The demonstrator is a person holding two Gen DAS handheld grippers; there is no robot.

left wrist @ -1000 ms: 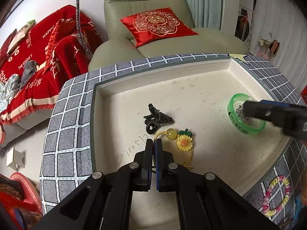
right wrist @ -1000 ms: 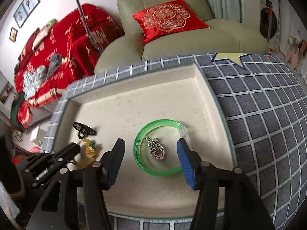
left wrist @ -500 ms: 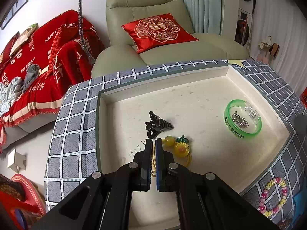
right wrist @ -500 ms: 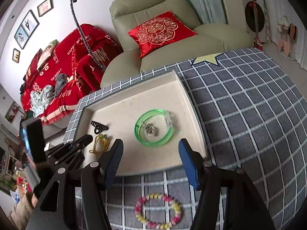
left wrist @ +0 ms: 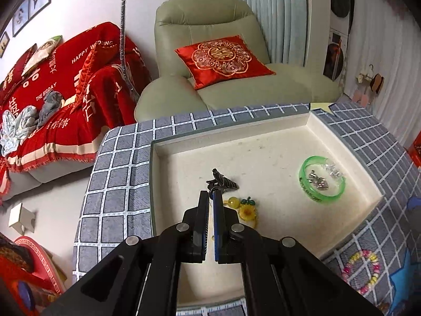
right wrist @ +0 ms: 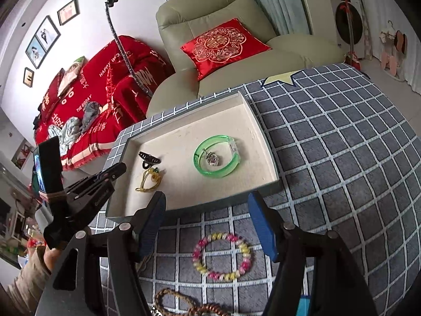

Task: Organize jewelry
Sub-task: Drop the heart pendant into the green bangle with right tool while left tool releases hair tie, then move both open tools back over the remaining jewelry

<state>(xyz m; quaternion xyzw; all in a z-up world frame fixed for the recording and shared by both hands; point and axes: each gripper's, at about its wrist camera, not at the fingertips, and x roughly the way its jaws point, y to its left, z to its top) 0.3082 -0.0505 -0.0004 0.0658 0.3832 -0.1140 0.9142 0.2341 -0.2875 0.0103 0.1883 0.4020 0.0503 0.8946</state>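
We see soft, even daylight, faint shadows, sharp centres, and heavy fisheye bending with dark vignetted corners throughout.

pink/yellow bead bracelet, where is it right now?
The bead bracelet lies flat on the checked cloth, outside the tray just off its near edge, below the open right gripper in the right wrist view.

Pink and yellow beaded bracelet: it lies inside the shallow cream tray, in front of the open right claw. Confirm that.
Not inside. The right wrist view shows the pink and yellow beaded bracelet on the grey checked cloth, outside the shallow cream tray, in front of the open right claw.
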